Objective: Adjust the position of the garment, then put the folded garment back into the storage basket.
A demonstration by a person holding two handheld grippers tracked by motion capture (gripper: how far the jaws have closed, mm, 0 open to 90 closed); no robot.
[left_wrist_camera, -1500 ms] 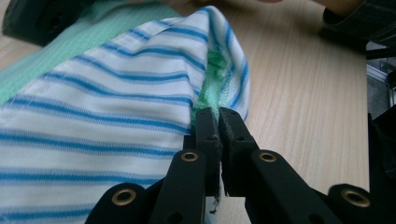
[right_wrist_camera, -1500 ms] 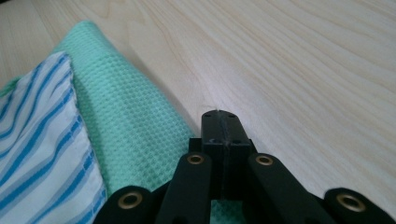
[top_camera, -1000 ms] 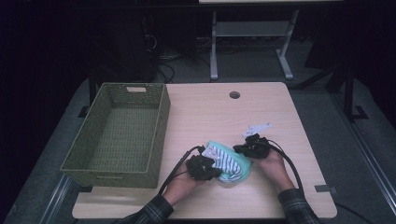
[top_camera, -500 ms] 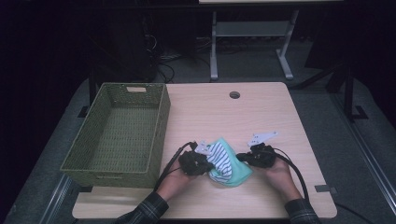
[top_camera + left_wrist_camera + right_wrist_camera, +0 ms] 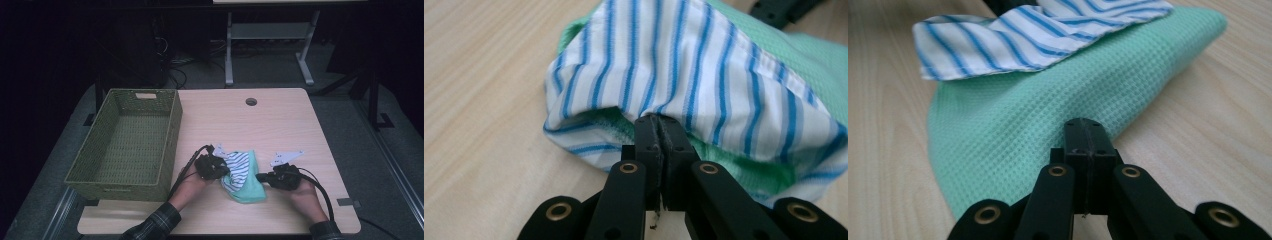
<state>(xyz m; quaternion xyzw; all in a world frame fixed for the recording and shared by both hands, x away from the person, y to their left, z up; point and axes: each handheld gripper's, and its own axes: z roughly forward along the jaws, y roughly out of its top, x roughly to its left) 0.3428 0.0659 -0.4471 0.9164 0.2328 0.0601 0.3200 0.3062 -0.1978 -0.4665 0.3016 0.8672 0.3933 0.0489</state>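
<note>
A single garment, a mint-green waffle-knit cloth with a white, blue-striped woven trim [image 5: 242, 175], lies bunched in a soft heap on the near part of the pale wooden table [image 5: 280, 125], between the person's two hands. In the left gripper view the striped part [image 5: 684, 75] domes up over a fold of the green knit, its hem curling under; in the right gripper view the green knit [image 5: 1048, 130] spreads toward the camera as a smooth rounded flap with the striped piece lying on top farther off.

Counted: one garment, two grippers, one basket, one table.

The left gripper [image 5: 214, 167] sits at the garment's left edge. Its two black jaws are pressed together with no gap, and they pinch the striped hem where it meets the green layer [image 5: 659, 122]. The right gripper [image 5: 272, 177] sits at the garment's right edge, its jaws likewise fully together; their tips lie at the border of the green knit [image 5: 1087, 131], and a grip on that edge is likely, though the cloth between the pads cannot be made out.

Farther off to the left stands one rectangular olive-green woven basket [image 5: 170, 135], well apart from the garment, with a handle slot in its far wall.
</note>
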